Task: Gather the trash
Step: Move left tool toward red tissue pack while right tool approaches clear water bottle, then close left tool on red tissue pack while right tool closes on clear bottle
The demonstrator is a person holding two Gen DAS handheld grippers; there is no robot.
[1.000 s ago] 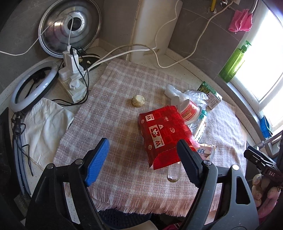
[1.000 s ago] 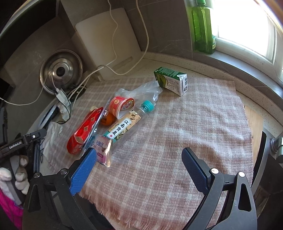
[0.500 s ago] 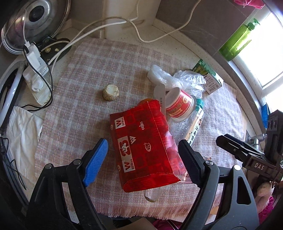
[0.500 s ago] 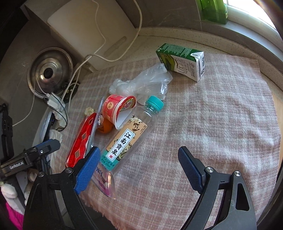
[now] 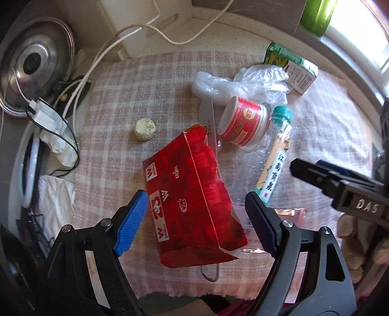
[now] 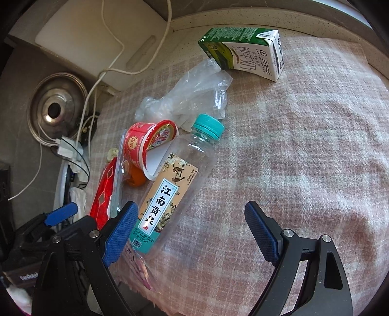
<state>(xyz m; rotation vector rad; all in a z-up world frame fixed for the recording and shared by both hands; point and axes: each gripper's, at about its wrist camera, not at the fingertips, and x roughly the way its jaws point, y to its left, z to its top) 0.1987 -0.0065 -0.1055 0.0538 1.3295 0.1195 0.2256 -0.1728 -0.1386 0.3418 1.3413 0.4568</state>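
Note:
Trash lies on a pink checked cloth (image 5: 116, 102). A red carton box (image 5: 192, 201) sits between the fingers of my left gripper (image 5: 194, 221), which is open; neither pad touches it. Behind the box lie a red yogurt cup (image 5: 243, 124), a crumpled clear plastic bag (image 5: 243, 82), a green milk carton (image 5: 291, 63) and a small beige round lump (image 5: 144, 128). My right gripper (image 6: 189, 232) is open over the cloth, its left finger beside the lower end of a clear water bottle (image 6: 175, 184) with a teal cap. A pink wrapper (image 6: 138, 267) lies under the bottle's base.
A steel pot lid (image 5: 31, 65), a power strip with plugs (image 5: 48, 116) and white cables crowd the back left. A white cutting board (image 5: 145, 19) leans on the wall. A green bottle (image 5: 318, 14) stands by the window. White paper (image 5: 56, 201) lies left of the cloth.
Both grippers have come down and closer to the trash. The left one now has the red box between its fingers; the right one has moved in beside the water bottle.

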